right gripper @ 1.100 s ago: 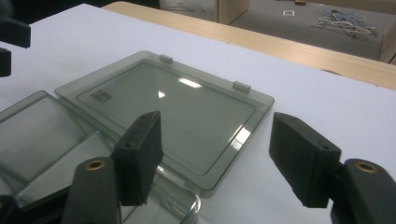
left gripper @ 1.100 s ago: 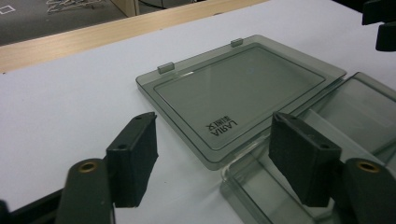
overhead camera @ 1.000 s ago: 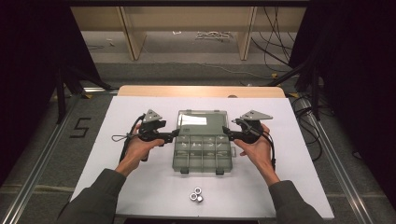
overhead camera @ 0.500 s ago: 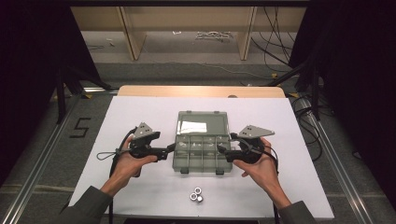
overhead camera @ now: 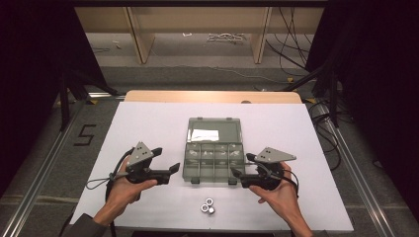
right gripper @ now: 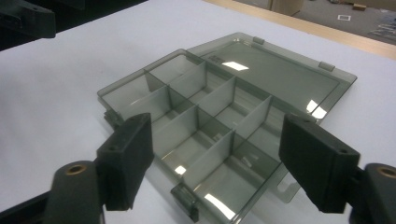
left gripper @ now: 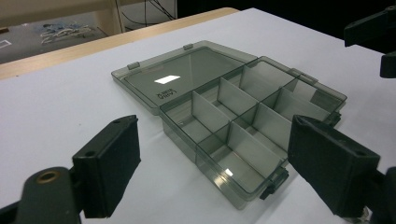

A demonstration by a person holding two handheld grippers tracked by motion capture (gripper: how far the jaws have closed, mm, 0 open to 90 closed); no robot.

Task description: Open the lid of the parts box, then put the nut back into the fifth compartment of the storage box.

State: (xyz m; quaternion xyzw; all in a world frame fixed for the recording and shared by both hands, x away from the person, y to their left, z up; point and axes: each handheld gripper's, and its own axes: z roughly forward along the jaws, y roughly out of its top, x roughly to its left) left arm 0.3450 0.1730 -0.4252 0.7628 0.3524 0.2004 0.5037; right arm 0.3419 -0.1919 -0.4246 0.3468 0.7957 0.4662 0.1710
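Note:
A smoky clear plastic organizer box (overhead camera: pixel 214 162) lies in the middle of the white table (overhead camera: pixel 148 123), with its lid (overhead camera: pixel 214 130) folded flat on the far side. Its divided compartments (left gripper: pixel 243 116) look empty, as they do in the right gripper view (right gripper: pixel 205 126). My left gripper (overhead camera: pixel 167 160) sits left of the box's near left corner, jaws wide apart and holding nothing (left gripper: pixel 215 154). My right gripper (overhead camera: pixel 242 165) is at the near right corner, also wide open (right gripper: pixel 219 140). Neither one touches the box.
A small cluster of metal nuts (overhead camera: pixel 207 206) lies near the table's front edge, between the two hands. The table's wooden far edge (overhead camera: pixel 212 96) has floor and cables behind it. Metal rails run along both sides of the table.
Both grippers have drawn back toward the person, from beside the box's middle to its near corners. The box and the nuts have not moved.

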